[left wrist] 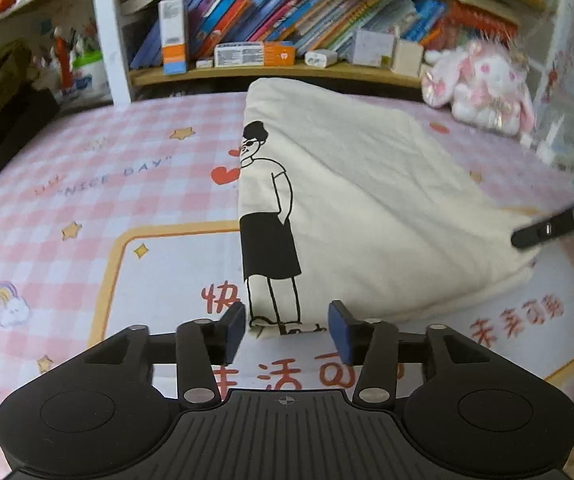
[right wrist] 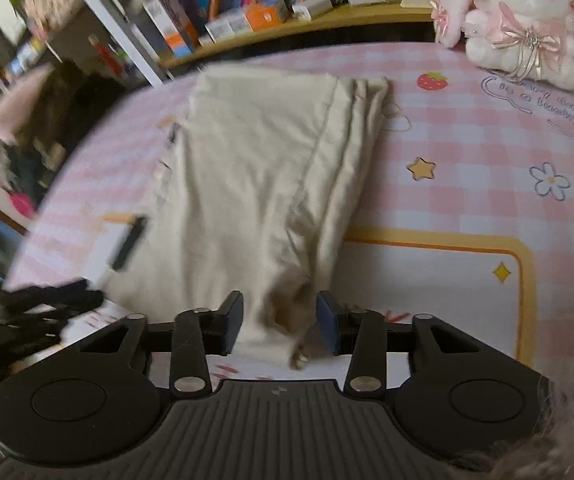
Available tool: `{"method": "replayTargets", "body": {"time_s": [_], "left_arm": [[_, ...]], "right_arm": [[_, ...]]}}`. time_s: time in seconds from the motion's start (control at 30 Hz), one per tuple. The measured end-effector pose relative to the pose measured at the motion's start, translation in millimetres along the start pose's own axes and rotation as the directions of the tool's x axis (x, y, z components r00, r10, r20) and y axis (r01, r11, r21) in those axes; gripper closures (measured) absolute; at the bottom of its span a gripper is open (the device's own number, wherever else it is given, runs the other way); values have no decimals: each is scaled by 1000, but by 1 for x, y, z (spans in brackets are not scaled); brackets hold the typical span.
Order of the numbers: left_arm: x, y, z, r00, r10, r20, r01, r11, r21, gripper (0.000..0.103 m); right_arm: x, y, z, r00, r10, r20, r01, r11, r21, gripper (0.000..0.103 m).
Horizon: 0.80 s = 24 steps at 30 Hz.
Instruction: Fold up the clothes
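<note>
Cream cotton T-shirt with a black line-drawn figure print [left wrist: 367, 208] lies folded lengthwise on the pink-and-white checked bed sheet [left wrist: 87, 184], roughly mid-bed, long axis running from the near edge toward the far edge by the wooden bookshelf [left wrist: 271, 70].

Left gripper [left wrist: 286, 330]: jaws apart, blue pads either side of the shirt's near corner where the printed feet sit. Nothing clamped; fabric sits between the pads, contact unclear.

Right gripper [right wrist: 279, 326]: jaws apart too, a bunched near end of the shirt [right wrist: 263, 184] lying between the pads. Gap visible on the left pad side; the right pad is close to the fabric, can't tell if touching. Frame is motion-blurred.

From the left wrist view, one black finger of the right gripper pokes in over the shirt's right edge. From the right wrist view, the left gripper shows blurred at the shirt's left edge.

Shirt's right side shows stacked folded layers with seam lines. White-and-pink plush rabbit [right wrist: 523, 20] sits at the bed's far right corner, well apart from the shirt.
</note>
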<state>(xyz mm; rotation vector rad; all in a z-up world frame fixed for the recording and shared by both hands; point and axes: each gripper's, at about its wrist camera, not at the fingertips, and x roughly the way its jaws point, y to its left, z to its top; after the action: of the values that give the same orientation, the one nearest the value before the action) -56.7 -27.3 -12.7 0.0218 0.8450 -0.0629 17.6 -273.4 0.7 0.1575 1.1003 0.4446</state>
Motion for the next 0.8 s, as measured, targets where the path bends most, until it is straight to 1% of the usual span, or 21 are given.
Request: {"method": "replayTargets", "body": {"time_s": [0.03, 0.07, 0.1, 0.13, 0.2, 0.23, 0.27, 0.33, 0.4, 0.43, 0.5, 0.57, 0.63, 0.73, 0.77, 0.8], "left_arm": [[0, -3, -1, 1000, 9, 5, -9, 1000, 26, 46], [-1, -7, -1, 1000, 17, 11, -18, 999, 51, 45], [-2, -11, -2, 1000, 26, 18, -27, 997, 75, 42], [-4, -14, -2, 999, 34, 25, -36, 994, 100, 42], [-5, -13, -4, 999, 27, 32, -30, 995, 91, 42], [-6, -12, -4, 999, 23, 35, -26, 996, 85, 42], [-7, -11, -5, 999, 19, 38, -22, 997, 79, 42], [-4, -5, -6, 999, 1, 36, -2, 1000, 31, 42], [-1, 3, -4, 1000, -10, 29, 10, 1000, -27, 42], [-1, 9, -3, 999, -21, 37, 23, 998, -59, 42], [-2, 20, 0, 998, -43, 56, 49, 991, -122, 40], [7, 29, 0, 998, -51, 45, 58, 982, -178, 40], [17, 37, -1, 998, -60, 33, 66, 970, -234, 41], [31, 51, -2, 997, -74, 16, 76, 946, -316, 45], [35, 52, -2, 996, -85, 15, 85, 941, -329, 46], [38, 52, -3, 995, -95, 16, 95, 935, -340, 51]], "right_arm": [[0, 2, 2, 1000, 3, -4, -3, 1000, -3, 92], [0, 3, 3, 1000, 10, -5, -10, 1000, -4, 93], [-7, 6, 8, 999, 38, 14, -38, 999, 7, 94], [-18, 6, 13, 994, 92, 51, -94, 995, 34, 94], [-43, 3, 22, 972, 196, 131, -209, 974, 91, 94], [-51, 0, 23, 965, 214, 151, -233, 966, 114, 94], [-54, -5, 20, 967, 203, 150, -224, 966, 132, 94], [-28, -17, 8, 987, 152, 56, -159, 973, 169, 94], [3, -30, -5, 994, 98, -45, -87, 976, 199, 94], [11, -34, -9, 994, 90, -57, -76, 974, 214, 93], [16, -39, -12, 994, 91, -52, -77, 969, 234, 90], [10, -39, -10, 995, 99, -31, -89, 967, 237, 82], [4, -39, -8, 996, 88, -8, -84, 970, 228, 73], [9, -36, -6, 995, 96, -1, -93, 968, 233, 73], [12, -35, -7, 995, 96, -7, -92, 969, 227, 73], [15, -33, -9, 995, 96, -12, -91, 971, 222, 73]]}}
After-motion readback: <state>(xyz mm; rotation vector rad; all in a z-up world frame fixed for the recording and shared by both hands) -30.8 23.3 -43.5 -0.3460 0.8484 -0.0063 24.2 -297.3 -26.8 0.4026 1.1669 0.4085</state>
